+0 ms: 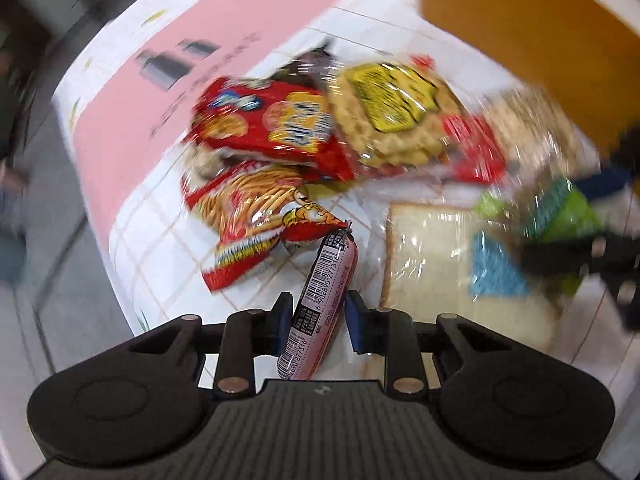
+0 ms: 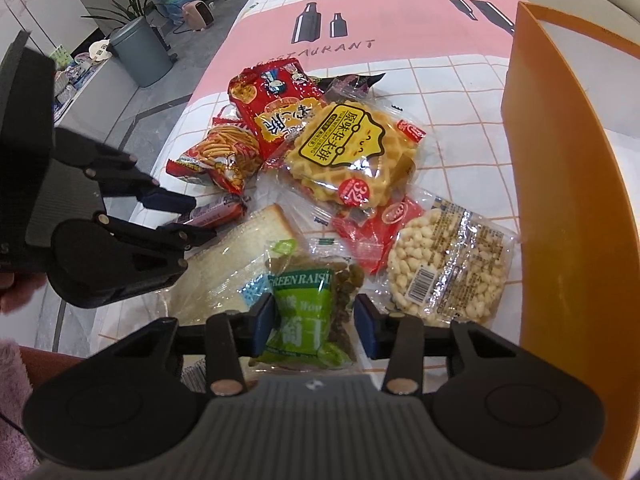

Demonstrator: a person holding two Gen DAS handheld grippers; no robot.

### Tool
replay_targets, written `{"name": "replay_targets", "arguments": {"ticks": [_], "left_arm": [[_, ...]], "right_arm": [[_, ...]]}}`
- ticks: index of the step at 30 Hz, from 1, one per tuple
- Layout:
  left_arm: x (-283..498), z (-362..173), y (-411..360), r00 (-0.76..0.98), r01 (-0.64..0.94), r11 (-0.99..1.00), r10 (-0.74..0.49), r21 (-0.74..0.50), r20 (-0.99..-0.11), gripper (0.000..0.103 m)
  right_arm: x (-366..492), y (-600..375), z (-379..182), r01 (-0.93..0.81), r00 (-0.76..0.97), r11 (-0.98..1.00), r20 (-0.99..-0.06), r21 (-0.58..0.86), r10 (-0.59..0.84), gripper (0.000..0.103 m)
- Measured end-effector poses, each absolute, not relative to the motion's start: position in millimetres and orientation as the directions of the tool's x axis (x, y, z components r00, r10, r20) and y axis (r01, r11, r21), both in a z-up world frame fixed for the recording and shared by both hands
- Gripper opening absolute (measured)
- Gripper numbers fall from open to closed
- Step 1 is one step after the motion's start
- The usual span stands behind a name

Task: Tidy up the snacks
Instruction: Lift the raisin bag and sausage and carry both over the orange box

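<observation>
A pink sausage stick point(image 1: 326, 280) lies lengthwise between the blue pads of my left gripper point(image 1: 318, 318), which is shut on it; it looks sharp while the table behind is blurred. The right wrist view shows the same left gripper point(image 2: 202, 218) at the left, its fingers around the sausage point(image 2: 218, 212). My right gripper point(image 2: 314, 322) is shut on a green raisin pack point(image 2: 304, 300), both pads against its sides, over a wrapped bread slice point(image 2: 240, 252). More snacks are piled beyond: a waffle pack point(image 2: 352, 156), red cracker bag point(image 2: 272, 104), stick-snack bag point(image 2: 224, 156) and puffed-rice cake point(image 2: 448, 260).
A tall orange bin wall point(image 2: 560, 200) stands along the right of the snacks. The pink-and-white checked tablecloth point(image 2: 400, 32) reaches far back. A red wrapper point(image 2: 376, 232) lies under the waffle pack. Off the table's left edge are floor, a grey bin point(image 2: 140, 52) and a plant.
</observation>
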State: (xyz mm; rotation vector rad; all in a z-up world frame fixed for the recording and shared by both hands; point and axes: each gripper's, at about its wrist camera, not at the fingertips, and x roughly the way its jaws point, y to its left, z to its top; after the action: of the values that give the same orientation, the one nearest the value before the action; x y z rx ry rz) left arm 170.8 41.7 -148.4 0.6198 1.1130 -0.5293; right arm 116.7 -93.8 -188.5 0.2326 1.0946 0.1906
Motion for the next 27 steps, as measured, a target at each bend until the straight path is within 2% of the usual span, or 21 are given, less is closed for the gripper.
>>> {"name": "replay_targets", "arguments": {"ticks": [5,8,13,19,27], "left_arm": [[166.5,-130.7,57.4,0.346,0.514,0.855,-0.138,0.065,-0.928,0.029],[151.5,-113.4,53.1,0.384,0.488,0.869,-0.138,0.074,-0.913,0.024],[135.7,-90.1,42.3,0.403,0.465,0.883,-0.154,0.057,-0.902,0.024],[116.2,-95.7,37.0,0.34,0.415,0.907,-0.227,-0.071,-0.913,0.024],[90.6,-121.5,26.0,0.307,0.397,0.917,-0.173,-0.039,-0.936,0.024]], "right_arm": [[110.8,-99.9,-185.9,-0.02,0.445,0.955,-0.853,0.296,0.274,0.041],[105.1,-102.7,-182.0,-0.017,0.45,0.951,-0.847,0.307,0.282,0.04],[96.3,-105.2,-169.7,-0.021,0.475,0.945,-0.828,0.328,0.298,0.039],[84.4,-109.1,-161.6,-0.02,0.479,0.938,-0.82,0.346,0.313,0.039],[63.4,-115.4,-174.8,-0.014,0.437,0.938,-0.842,0.346,0.317,0.039]]}}
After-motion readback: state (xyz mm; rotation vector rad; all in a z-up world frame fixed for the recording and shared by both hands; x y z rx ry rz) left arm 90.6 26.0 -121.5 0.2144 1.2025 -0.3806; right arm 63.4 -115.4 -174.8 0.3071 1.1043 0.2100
